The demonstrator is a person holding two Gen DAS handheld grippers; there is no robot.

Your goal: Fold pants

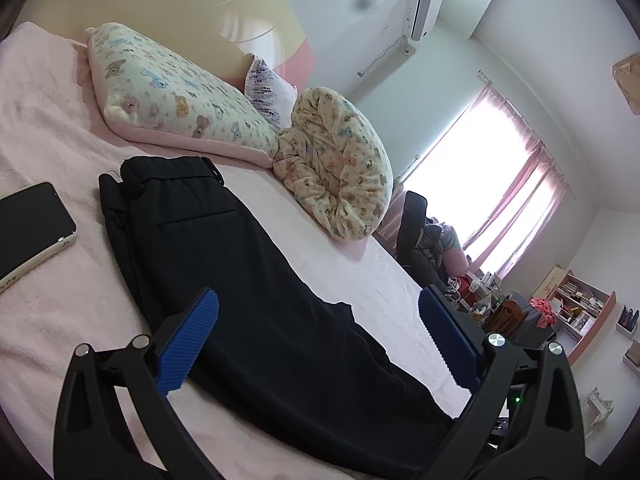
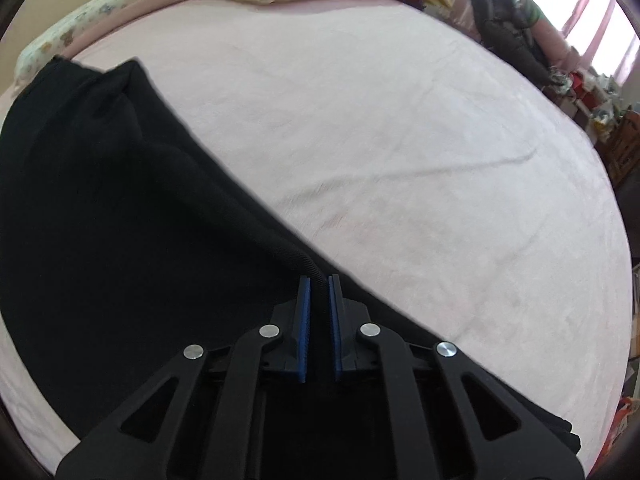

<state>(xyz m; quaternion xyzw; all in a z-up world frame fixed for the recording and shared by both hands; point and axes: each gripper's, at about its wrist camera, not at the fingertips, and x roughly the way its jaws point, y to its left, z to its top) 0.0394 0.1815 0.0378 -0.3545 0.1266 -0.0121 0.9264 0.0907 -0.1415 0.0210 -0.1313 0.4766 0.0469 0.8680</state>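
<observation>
Black pants [image 1: 240, 280] lie lengthwise on the pink bed [image 1: 60, 300], legs stacked, waistband at the far end near the pillows. My left gripper [image 1: 318, 312] is open, hovering above the pants' leg part with its blue pads [image 1: 192, 336] spread on either side. In the right wrist view the pants [image 2: 120, 220] fill the left side. My right gripper [image 2: 319, 280] is shut on the pants' right edge, with a fold of black cloth pinched between the blue pads [image 2: 305, 320].
A dark phone [image 1: 32, 228] lies on the bed left of the pants. A patterned pillow [image 1: 172, 96] and a bundled blanket [image 1: 336, 160] sit beyond the waistband. A chair with clothes [image 1: 420, 240] and cluttered shelves [image 1: 576, 312] stand past the bed's right side.
</observation>
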